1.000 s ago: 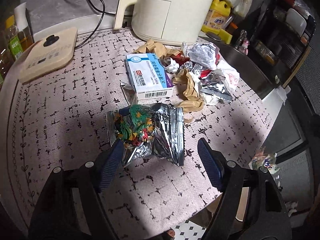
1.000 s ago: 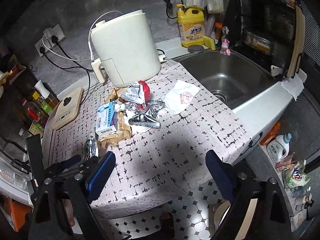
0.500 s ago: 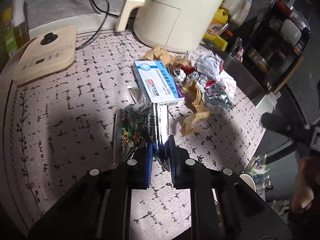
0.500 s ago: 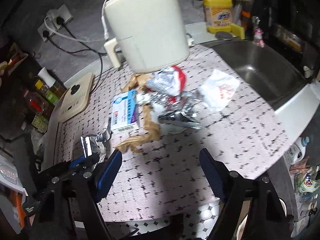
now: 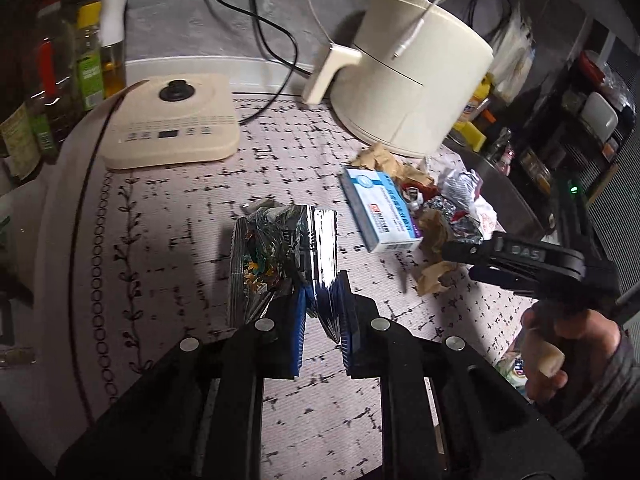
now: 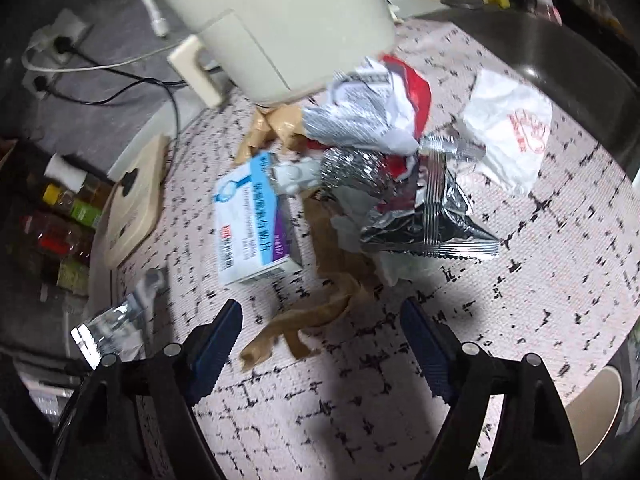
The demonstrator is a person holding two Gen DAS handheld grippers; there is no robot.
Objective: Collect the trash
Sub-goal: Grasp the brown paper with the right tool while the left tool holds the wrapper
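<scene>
My left gripper [image 5: 322,322] is shut on a crumpled foil snack bag [image 5: 276,256] with a green and orange print, held just above the patterned mat. A trash pile lies to its right: a blue and white medicine box [image 5: 380,210], brown paper [image 5: 434,272] and foil wrappers [image 5: 460,188]. My right gripper [image 6: 320,344] is open and empty, its jaws wide apart over a strip of brown paper [image 6: 296,328]. Ahead of it lie the medicine box [image 6: 250,220], a silver foil bag [image 6: 432,224], a red and white wrapper [image 6: 372,116] and a white napkin [image 6: 508,136].
A cream air fryer [image 5: 412,84] stands behind the pile. A flat beige appliance [image 5: 172,120] sits at the back left with bottles [image 5: 88,64] beside it. A steel sink [image 6: 560,44] is at the right. A pale bin rim [image 6: 600,412] shows below the counter edge.
My left gripper closed on the foil snack bag and lifted it slightly. My right gripper moved forward and down toward the trash pile, staying open.
</scene>
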